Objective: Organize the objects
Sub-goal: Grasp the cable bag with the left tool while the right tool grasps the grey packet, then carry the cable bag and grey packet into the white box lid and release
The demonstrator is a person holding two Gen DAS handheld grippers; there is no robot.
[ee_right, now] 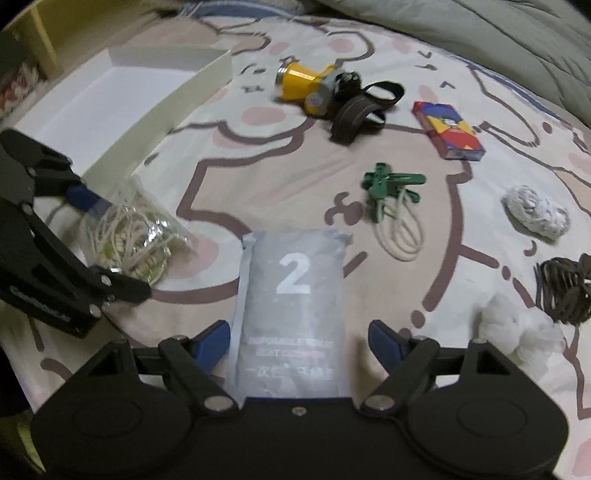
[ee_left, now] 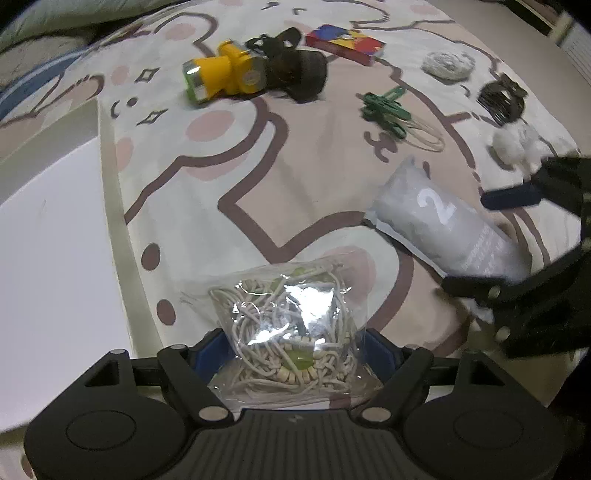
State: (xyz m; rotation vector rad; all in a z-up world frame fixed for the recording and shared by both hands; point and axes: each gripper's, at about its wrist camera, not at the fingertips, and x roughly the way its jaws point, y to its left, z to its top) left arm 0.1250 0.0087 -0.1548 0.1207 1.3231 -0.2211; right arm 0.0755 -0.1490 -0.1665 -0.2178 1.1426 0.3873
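Left wrist view: left gripper (ee_left: 295, 345) points down at the cartoon-print bedsheet (ee_left: 280, 177), jaws spread wide. A clear bag of cords (ee_left: 291, 332) lies between the blue pads; the bag's edges reach both of them, and whether they press on it cannot be told. Its lower end is hidden by the gripper body. To the right, the right gripper (ee_left: 491, 243) comes in blurred and cut by the frame edge, jaws apart on either side of a grey pouch marked "2" (ee_left: 443, 225); the small print is unreadable. Farther up the sheet: yellow headlamp (ee_left: 225, 72) with dark strap, red card box (ee_left: 345, 42), green clothespins (ee_left: 384, 110) on a pale cord loop, grey-white wad (ee_left: 448, 64), dark coiled bands (ee_left: 502, 98), cotton balls (ee_left: 515, 144), blurred. White box (ee_left: 48, 258) at left, mostly cut off.

Right wrist view: right gripper (ee_right: 297, 341) has jaws wide; the grey pouch (ee_right: 291, 306) lies between the pads and clear of both, lower end under the gripper body. Left gripper (ee_right: 110, 243) at left straddles the bag of cords (ee_right: 133, 240), partly out of frame. White box (ee_right: 110, 96) is open and sits beside the bag. Headlamp (ee_right: 306, 83), card box (ee_right: 447, 129), clothespins (ee_right: 388, 184), wad (ee_right: 535, 214), dark bands (ee_right: 565, 291) cut by the edge, cotton (ee_right: 517, 332) soft and blurred. A quilt (ee_right: 480, 33) lies across the top.
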